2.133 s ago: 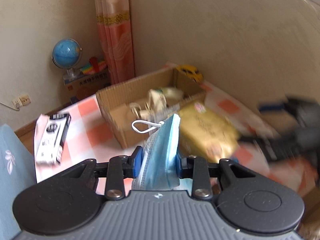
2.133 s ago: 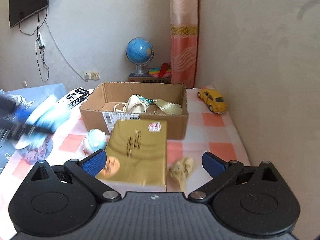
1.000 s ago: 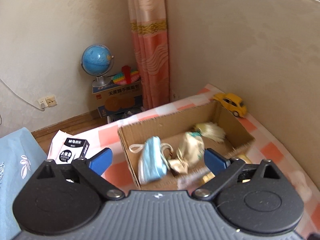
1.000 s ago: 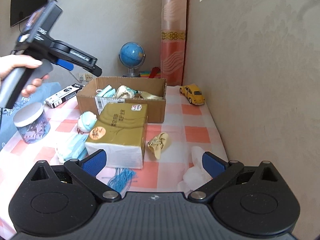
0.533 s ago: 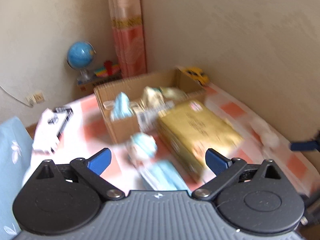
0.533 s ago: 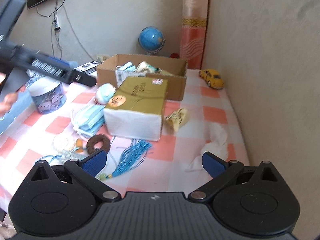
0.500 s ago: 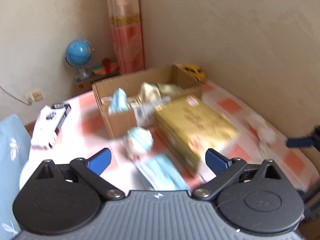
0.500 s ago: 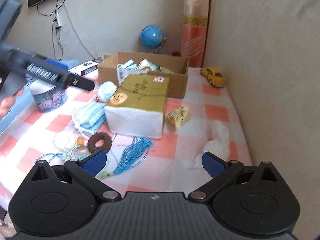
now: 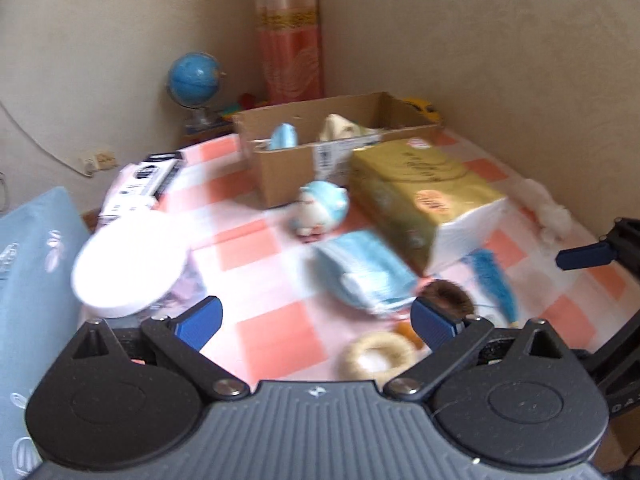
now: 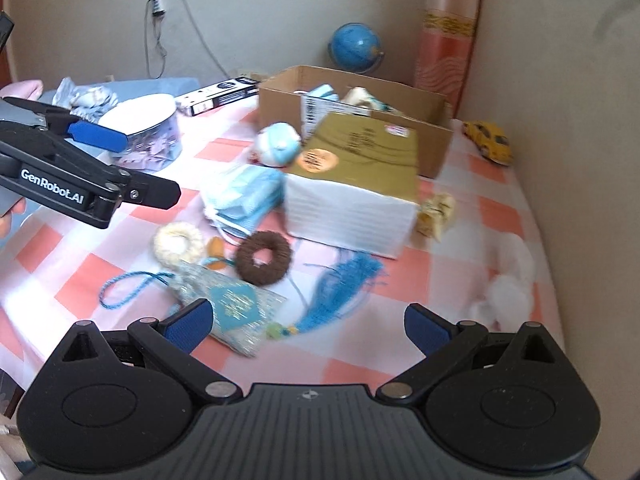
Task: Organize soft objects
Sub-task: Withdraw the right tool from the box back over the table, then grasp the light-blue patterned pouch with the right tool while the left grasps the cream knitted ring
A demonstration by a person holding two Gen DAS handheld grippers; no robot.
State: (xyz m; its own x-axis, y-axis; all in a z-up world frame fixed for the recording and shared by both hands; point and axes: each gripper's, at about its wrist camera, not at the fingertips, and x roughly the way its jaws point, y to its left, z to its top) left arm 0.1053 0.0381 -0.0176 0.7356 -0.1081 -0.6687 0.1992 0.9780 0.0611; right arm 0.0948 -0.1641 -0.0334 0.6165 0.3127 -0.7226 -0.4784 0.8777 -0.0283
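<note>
The cardboard box [image 9: 280, 176] at the back holds a blue face mask [image 9: 282, 136] and a cream pouch [image 9: 336, 128]. A pile of blue masks [image 9: 364, 272] lies just ahead of my left gripper [image 9: 317, 320], which is open and holds nothing. My right gripper [image 10: 307, 326] is open too, low over a teal sachet [image 10: 236, 304] and a blue tassel [image 10: 340, 288]. The mask pile [image 10: 244, 196] lies left of the gold tissue pack [image 10: 356, 160]. A blue plush toy [image 10: 278, 144], a beige pouch [image 10: 436, 208] and white cotton [image 10: 508, 284] lie on the checked cloth.
A brown ring [image 10: 262, 258] and a cream ring [image 10: 179, 242] sit near the sachet. A white-lidded tin [image 10: 148, 132], a black carton [image 10: 220, 94] and a yellow toy car [image 10: 488, 140] are also on the table. A wall runs along the right side.
The left gripper opened and left its blue mask in the box, then drew back and down toward the mask pile. The right gripper also pulled back and now looks down at the sachet and tassel.
</note>
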